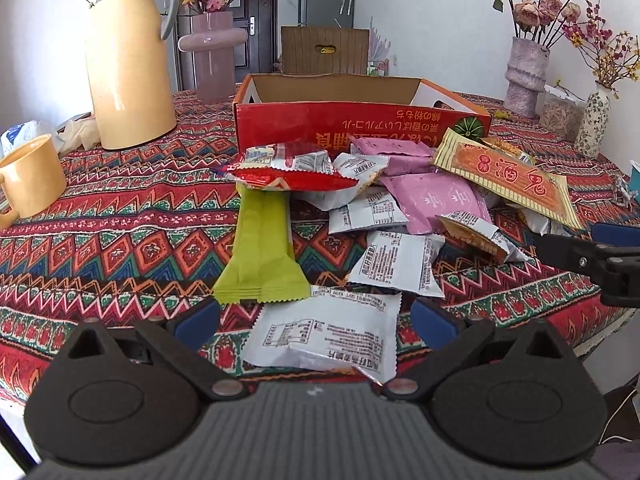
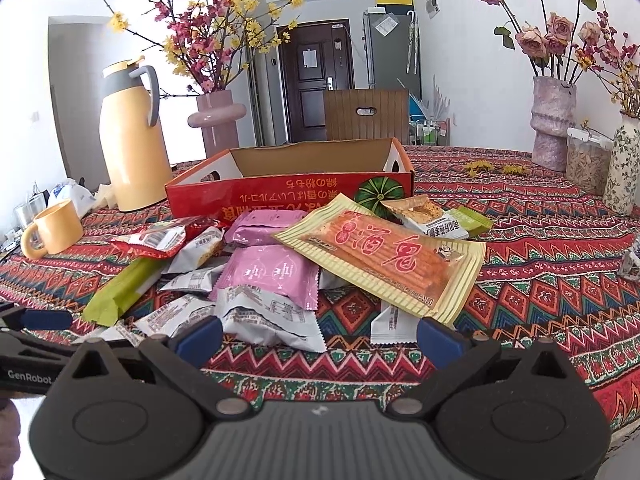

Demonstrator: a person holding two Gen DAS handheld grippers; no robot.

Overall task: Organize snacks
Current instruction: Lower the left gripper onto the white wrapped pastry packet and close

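Patterned red, green and orange cloth covers the surface (image 1: 120,216), which fills the middle of both views. At upper centre sits an open red cardboard box (image 1: 360,120) with a plain brown inside. Left of it, in the upper left of the frame, stands a tall yellow thermos jug with a grey handle (image 1: 128,64), and a yellow ceramic mug (image 1: 30,178) sits lower at the left edge. Just in front of the box lies a loose pile of snack packets: a long cream-and-orange packet with red characters (image 2: 384,256) rests on top at centre right, pink square packets (image 2: 272,276) lie beneath it, a long green wrapper (image 1: 262,248) stretches toward lower left, and a white printed packet (image 1: 328,336) lies between the spread blue pads of the left tool (image 1: 316,322). The right tool (image 2: 318,336), at lower centre, is also spread apart, holding nothing.
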